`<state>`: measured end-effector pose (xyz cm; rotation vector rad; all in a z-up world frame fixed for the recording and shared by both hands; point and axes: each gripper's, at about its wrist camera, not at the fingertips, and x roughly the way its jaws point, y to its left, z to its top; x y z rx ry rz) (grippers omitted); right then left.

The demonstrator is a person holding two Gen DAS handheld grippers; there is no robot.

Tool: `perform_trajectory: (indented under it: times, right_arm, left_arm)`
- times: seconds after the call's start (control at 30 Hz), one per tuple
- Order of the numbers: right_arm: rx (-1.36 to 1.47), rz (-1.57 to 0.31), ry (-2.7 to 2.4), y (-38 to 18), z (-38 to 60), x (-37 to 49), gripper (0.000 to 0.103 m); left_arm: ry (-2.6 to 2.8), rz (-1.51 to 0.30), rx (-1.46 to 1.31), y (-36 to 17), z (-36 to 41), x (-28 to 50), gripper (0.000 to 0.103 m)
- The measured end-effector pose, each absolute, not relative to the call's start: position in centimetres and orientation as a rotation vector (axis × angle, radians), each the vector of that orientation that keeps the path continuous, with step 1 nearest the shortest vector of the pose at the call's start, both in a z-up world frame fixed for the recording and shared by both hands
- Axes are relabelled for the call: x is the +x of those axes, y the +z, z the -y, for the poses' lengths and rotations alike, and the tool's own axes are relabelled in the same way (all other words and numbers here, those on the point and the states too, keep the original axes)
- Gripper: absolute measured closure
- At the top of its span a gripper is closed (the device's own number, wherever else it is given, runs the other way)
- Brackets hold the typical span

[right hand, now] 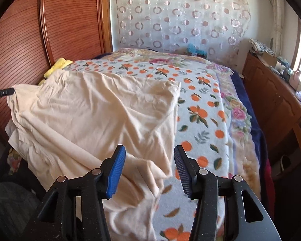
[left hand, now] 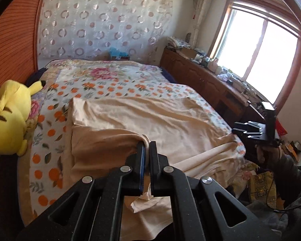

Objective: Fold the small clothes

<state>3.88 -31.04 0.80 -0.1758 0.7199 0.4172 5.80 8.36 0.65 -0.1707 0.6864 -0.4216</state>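
Your left tool [left hand: 147, 150] pinches the cream garment's [left hand: 150, 120] edge on the bed [right hand: 206, 124]; right tool [right hand: 149, 164] gapes empty. Lift one-sided and the fold skews.

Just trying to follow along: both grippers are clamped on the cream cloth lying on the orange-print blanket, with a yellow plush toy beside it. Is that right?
Not quite. Only the left gripper is clamped on the cream cloth. The right wrist view shows the right gripper with its jaws standing apart, gripping nothing, the cloth lying loose below them. The orange-print blanket and the yellow plush toy are as you say.
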Motion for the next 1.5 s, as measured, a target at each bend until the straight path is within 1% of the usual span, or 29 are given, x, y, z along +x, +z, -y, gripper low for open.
perform_trajectory:
  times: [0.13, 0.23, 0.3, 0.4, 0.5, 0.57, 0.67, 0.8, 0.83, 0.9, 0.93, 0.97, 1.03, 1.07, 1.1, 1.13, 1.5]
  right_arm:
    - [-0.162, -0.716, 0.455, 0.1, 29.4, 4.3, 0.051]
    - [-0.143, -0.714, 0.477, -0.1, 28.9, 4.5, 0.051]
    - [-0.137, -0.715, 0.486, -0.4, 28.7, 4.8, 0.051]
    - [-0.136, -0.714, 0.509, -0.6, 28.3, 4.8, 0.051]
    - [-0.139, -0.715, 0.527, -0.6, 27.7, 4.8, 0.051]
    - [-0.137, -0.717, 0.533, -0.6, 27.4, 4.7, 0.051]
    - [-0.145, -0.725, 0.561, -0.4, 27.3, 4.0, 0.051]
    - [-0.173, -0.743, 0.559, -0.6, 27.2, 2.6, 0.051]
    - [-0.17, -0.746, 0.557, -0.5, 27.2, 2.3, 0.051]
    - [-0.163, -0.745, 0.579, -0.3, 27.0, 1.5, 0.051]
    - [-0.163, -0.746, 0.597, -0.3, 26.6, 1.1, 0.057]
    - [-0.167, -0.751, 0.618, -0.3, 26.1, 0.8, 0.061]
    - [-0.186, -0.759, 0.658, -0.6, 24.9, 0.5, 0.068]
    - [-0.196, -0.765, 0.68, -0.8, 24.3, 0.4, 0.07]
    - [-0.209, -0.772, 0.7, -1.1, 23.5, 0.3, 0.075]
    - [-0.225, -0.776, 0.713, -1.3, 23.0, 0.2, 0.076]
    - [-0.363, -0.813, 0.721, -3.8, 20.1, 0.7, 0.076]
  left_arm:
    - [-0.457, -0.621, -0.209, 3.8, -9.0, 4.7, 0.098]
    - [-0.385, -0.604, -0.216, 4.2, -11.6, 2.8, 0.098]
    - [-0.299, -0.63, -0.232, 2.9, -14.5, 1.8, 0.098]
    - [-0.185, -0.716, -0.269, -0.6, -18.2, 1.5, 0.098]
    - [-0.119, -0.815, -0.275, -4.9, -20.1, 1.7, 0.098]
    - [-0.104, -0.846, -0.291, -6.7, -20.6, 1.9, 0.098]
    - [-0.083, -0.856, -0.284, -8.1, -20.7, 1.9, 0.098]
    - [-0.08, -0.857, -0.261, -8.5, -20.1, 1.9, 0.097]
    - [-0.073, -0.859, -0.245, -8.4, -19.9, 1.9, 0.094]
    - [-0.063, -0.854, -0.223, -8.1, -19.8, 1.8, 0.067]
    - [-0.066, -0.851, -0.218, -7.9, -19.7, 2.1, 0.062]
    - [-0.077, -0.849, -0.22, -7.9, -19.7, 2.1, 0.059]
    - [-0.083, -0.856, -0.215, -8.0, -19.5, 2.1, 0.05]
    - [-0.082, -0.853, -0.212, -8.0, -19.5, 2.1, 0.039]
    - [-0.085, -0.852, -0.211, -8.0, -19.4, 2.1, 0.035]
    - [-0.093, -0.855, -0.215, -8.1, -19.3, 2.1, 0.035]
    - [-0.063, -0.864, -0.22, -8.8, -18.8, 2.1, 0.035]
